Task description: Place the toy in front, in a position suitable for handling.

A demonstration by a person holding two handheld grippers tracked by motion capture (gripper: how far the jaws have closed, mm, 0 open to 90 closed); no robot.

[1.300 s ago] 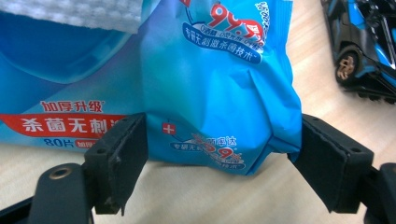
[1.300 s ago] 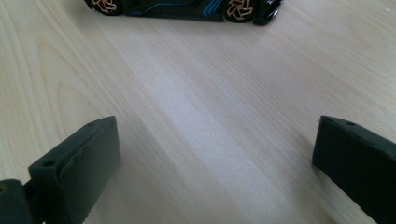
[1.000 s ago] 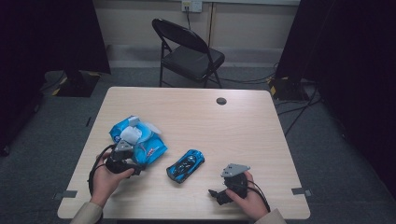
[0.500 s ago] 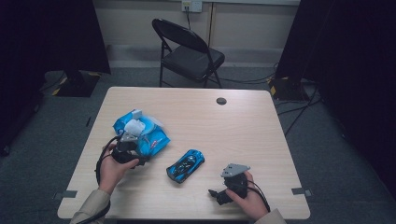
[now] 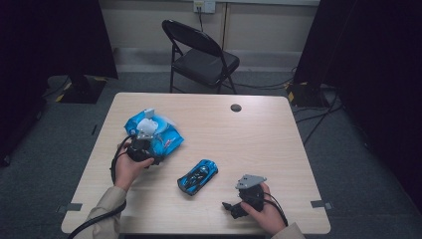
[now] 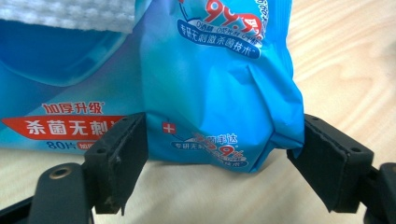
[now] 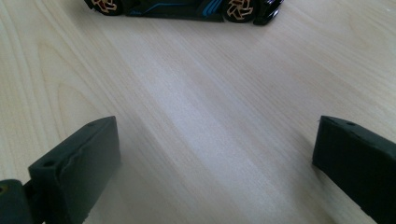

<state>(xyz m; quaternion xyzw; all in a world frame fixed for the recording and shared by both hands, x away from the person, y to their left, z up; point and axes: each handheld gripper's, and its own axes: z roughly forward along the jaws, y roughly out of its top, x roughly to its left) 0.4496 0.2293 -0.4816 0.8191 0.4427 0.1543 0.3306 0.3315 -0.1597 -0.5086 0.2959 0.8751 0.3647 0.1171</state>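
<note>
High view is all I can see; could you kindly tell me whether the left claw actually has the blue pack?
Observer: Yes, it seems so. In the left gripper view the left claw has a jaw pressed against each side of the wipes pack, and the foil is creased between them.
Operator: Thank you. Is anything inside the right claw?
Observer: No. The right claw stands wide open over bare table.
Operator: How does the toy car lie to it?
Observer: The toy car lies side-on ahead of that claw, showing orange-spoked wheels.
</note>
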